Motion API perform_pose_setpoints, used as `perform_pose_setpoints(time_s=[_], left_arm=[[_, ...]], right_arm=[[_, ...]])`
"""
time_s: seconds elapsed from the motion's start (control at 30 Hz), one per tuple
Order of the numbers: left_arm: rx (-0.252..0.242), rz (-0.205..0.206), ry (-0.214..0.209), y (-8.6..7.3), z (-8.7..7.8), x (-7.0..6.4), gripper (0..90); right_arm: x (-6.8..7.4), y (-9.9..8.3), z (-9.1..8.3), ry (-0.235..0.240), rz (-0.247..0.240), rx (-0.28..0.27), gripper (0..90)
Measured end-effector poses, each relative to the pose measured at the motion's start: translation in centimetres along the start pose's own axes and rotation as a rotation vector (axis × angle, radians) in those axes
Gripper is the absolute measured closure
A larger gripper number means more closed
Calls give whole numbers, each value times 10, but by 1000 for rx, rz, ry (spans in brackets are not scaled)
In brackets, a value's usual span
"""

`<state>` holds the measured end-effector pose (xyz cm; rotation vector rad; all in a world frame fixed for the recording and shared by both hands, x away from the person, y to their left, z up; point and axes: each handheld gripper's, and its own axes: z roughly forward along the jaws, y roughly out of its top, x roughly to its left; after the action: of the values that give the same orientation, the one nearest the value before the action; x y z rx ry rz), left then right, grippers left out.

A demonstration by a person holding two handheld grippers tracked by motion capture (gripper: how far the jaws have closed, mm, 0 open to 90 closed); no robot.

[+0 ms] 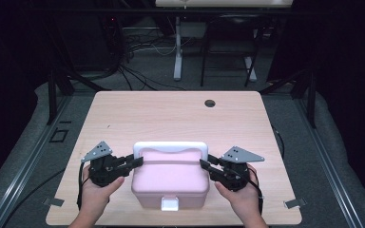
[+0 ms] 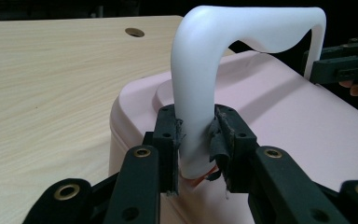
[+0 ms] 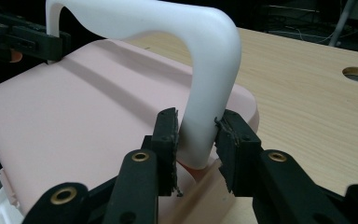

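A pink lidded box [image 1: 170, 180] with a white latch [image 1: 169, 204] at its front stands near the table's front edge. Its white handle [image 1: 170, 146] stands upright over the lid. My left gripper [image 1: 138, 161] is shut on the handle's left leg [image 2: 193, 116], just above the lid [image 2: 284, 121]. At the opposite side my right gripper [image 1: 204, 164] is shut on the right leg [image 3: 205, 107], low down by the lid [image 3: 74, 116]. Each gripper view shows the other gripper at the handle's far end: the right gripper [image 2: 340, 65] and the left gripper [image 3: 23, 39].
The light wooden table [image 1: 171, 114] has a round cable hole [image 1: 209, 103] near its far edge. Behind the table, cables [image 1: 138, 71] lie on the floor beside a white desk leg [image 1: 177, 47]. Dark metal frame posts [image 1: 52, 95] stand at both sides.
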<state>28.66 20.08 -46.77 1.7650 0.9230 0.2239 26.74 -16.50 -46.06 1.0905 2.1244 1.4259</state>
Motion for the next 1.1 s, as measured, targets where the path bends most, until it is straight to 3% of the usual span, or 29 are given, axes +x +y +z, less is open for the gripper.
perform_pose_setpoints(time_s=[0.63, 1.1], left_arm=[[2, 2, 2, 3, -2, -2, 735], [-12, 14, 3, 26, -6, -2, 733]], right_arm=[[0, 0, -2, 1, 3, -11, 716], [-3, 22, -8, 14, 40, -39, 735]])
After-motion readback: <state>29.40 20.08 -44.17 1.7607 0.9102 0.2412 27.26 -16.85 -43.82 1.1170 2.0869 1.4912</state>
